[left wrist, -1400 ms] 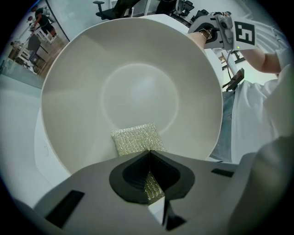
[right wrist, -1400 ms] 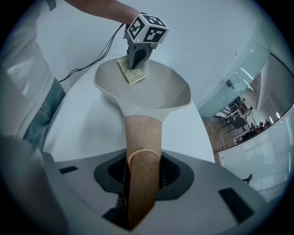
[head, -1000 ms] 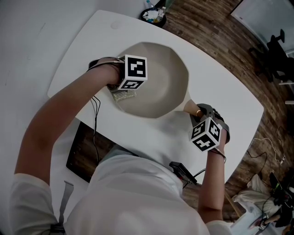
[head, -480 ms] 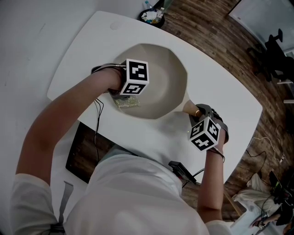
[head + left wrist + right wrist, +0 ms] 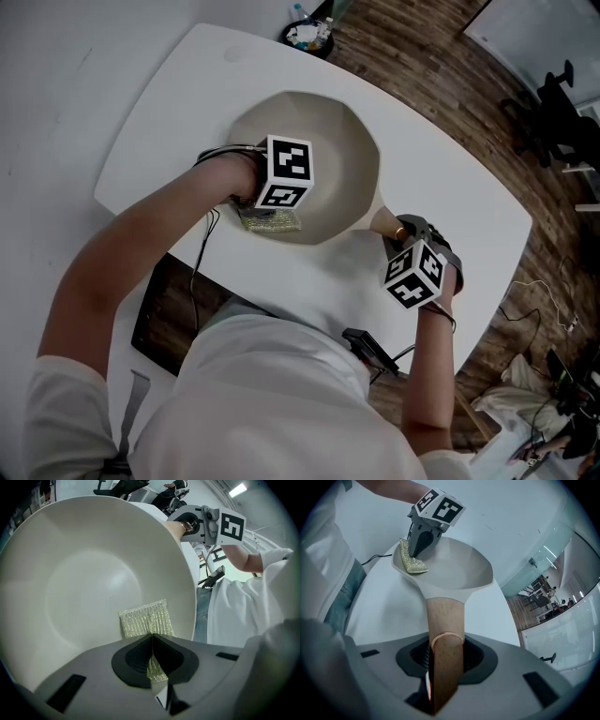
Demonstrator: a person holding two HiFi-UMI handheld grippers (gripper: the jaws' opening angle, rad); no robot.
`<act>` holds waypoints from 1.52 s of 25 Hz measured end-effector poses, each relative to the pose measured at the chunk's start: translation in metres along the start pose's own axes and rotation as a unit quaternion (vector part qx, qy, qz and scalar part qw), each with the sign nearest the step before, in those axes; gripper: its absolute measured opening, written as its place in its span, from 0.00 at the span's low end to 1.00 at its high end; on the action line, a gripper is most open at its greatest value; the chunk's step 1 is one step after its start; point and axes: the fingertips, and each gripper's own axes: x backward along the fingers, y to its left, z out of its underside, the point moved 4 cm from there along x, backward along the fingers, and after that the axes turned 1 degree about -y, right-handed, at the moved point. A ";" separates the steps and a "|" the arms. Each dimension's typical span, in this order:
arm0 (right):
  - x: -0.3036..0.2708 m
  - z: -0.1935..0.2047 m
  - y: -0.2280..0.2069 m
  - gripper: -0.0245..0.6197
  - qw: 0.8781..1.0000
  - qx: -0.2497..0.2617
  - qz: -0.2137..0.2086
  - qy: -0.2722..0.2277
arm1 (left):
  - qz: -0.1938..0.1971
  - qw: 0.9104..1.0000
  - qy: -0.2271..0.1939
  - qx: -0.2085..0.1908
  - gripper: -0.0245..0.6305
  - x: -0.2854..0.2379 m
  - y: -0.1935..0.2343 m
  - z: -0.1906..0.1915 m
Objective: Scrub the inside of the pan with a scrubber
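The left hand-held gripper (image 5: 265, 212) (image 5: 152, 638) has its jaws pressed together on one edge of a flat, pale gold mesh scrubber (image 5: 270, 220) (image 5: 144, 619). The rest of the pad lies spread against the inner wall of the cream, shallow round pan (image 5: 342, 155) (image 5: 89, 578), close under the rim. In the head view the scrubber sits at about 7 o'clock of the bowl. A second ago it lay nearer 8 o'clock, so pad and hand-held gripper have slid along the near wall toward the handle side, and the marker cube has travelled with them toward 5 o'clock in the picture.

The right hand-held gripper (image 5: 400, 230) (image 5: 445, 654) is about half open and clamped on the light wooden handle (image 5: 383, 219) (image 5: 445, 616), which passes straight between its jaws and sticks out from the pan's rim at 4 o'clock in the head view. It is placed as it was in the two earlier frames. Its own view shows the other hand-held gripper bearing down on the scrubber at the bowl's 10 o'clock edge.

The pan rests on the white rounded table (image 5: 459, 187), hardly shifted.
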 end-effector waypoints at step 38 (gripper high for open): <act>-0.001 -0.004 0.013 0.24 1.000 0.014 0.004 0.016 | -0.013 0.965 -0.256 -0.049 0.06 -0.011 -0.020 -0.086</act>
